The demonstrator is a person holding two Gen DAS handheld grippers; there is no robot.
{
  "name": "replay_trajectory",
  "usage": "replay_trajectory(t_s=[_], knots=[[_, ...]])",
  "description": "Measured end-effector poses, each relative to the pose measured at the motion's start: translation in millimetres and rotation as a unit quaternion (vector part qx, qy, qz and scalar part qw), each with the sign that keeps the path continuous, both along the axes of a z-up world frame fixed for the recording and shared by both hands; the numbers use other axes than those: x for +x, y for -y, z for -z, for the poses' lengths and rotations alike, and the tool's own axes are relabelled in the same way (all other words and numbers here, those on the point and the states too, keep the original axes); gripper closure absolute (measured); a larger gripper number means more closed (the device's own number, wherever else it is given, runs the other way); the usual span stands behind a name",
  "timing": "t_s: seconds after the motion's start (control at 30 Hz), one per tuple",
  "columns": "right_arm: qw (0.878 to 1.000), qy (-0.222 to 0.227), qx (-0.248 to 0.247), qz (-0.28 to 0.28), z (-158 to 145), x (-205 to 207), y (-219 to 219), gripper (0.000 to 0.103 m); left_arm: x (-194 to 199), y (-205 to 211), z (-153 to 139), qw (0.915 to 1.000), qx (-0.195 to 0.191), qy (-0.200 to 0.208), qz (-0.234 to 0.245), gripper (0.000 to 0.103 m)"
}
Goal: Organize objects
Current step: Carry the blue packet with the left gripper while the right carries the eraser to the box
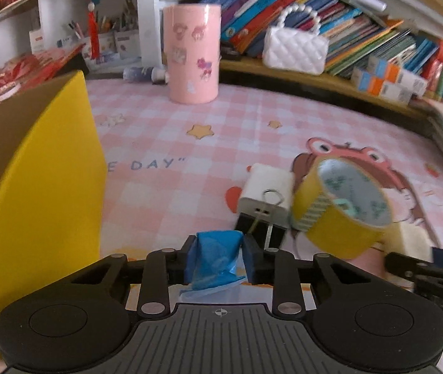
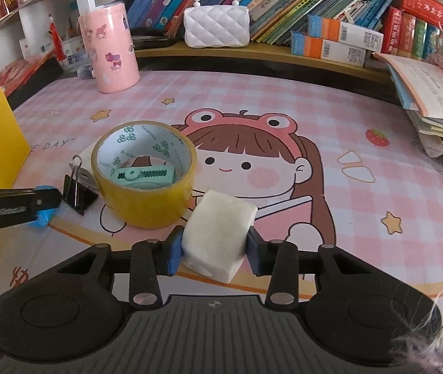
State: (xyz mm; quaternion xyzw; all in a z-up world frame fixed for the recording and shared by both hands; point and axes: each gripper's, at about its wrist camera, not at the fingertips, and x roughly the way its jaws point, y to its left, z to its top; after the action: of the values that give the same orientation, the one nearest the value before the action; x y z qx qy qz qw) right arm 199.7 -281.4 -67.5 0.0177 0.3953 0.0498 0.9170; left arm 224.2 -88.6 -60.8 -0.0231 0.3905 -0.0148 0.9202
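My left gripper (image 1: 220, 246) is shut on a crumpled blue wrapper (image 1: 215, 265), low over the pink mat. Just beyond it lie a black binder clip (image 1: 262, 230), a white plug-like block (image 1: 268, 187) and a yellow tape roll (image 1: 340, 212). My right gripper (image 2: 214, 251) is shut on a white foam-like block (image 2: 221, 224), right beside the tape roll (image 2: 143, 199). A mint-green serrated piece (image 2: 142, 176) lies inside the roll. From the right wrist view the left gripper (image 2: 43, 205) comes in from the left edge, next to the binder clip (image 2: 78, 187).
A cardboard box with a yellow flap (image 1: 50, 187) stands close on the left. A pink canister (image 1: 192, 53) stands at the mat's back edge. A white quilted purse (image 2: 216, 26) and rows of books fill the shelf behind. Stacked papers (image 2: 433, 106) pile up at the right.
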Motion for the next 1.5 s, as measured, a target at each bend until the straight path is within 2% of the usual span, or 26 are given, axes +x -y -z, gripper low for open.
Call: replay_trajectory(t_s=[0.3, 0.6, 0.9, 1.5], knots=[[1.000, 0.003, 0.021, 0.017, -23.0, -46.4, -4.0, 0.066, -55.5, -12.1, -36.2, 0.9981, -0.049, 0.025, 0.027, 0.075], [0.999, 0.006, 0.035, 0.003, -49.3, -107.9, -39.1, 0.066, -116.1, -50.9, -42.3, 0.9953, -0.093, 0.014, 0.021, 0.075], [0.997, 0.007, 0.021, -0.068, -60.5, -138.4, -105.6, 0.066, -148.5, -93.2, -48.4, 0.9947, -0.098, 0.030, 0.012, 0.075], [0.991, 0.012, 0.013, -0.130, -66.7, -205.5, -218.8, 0.066, -223.0, -194.2, -53.9, 0.9943, -0.095, 0.038, -0.030, 0.075]])
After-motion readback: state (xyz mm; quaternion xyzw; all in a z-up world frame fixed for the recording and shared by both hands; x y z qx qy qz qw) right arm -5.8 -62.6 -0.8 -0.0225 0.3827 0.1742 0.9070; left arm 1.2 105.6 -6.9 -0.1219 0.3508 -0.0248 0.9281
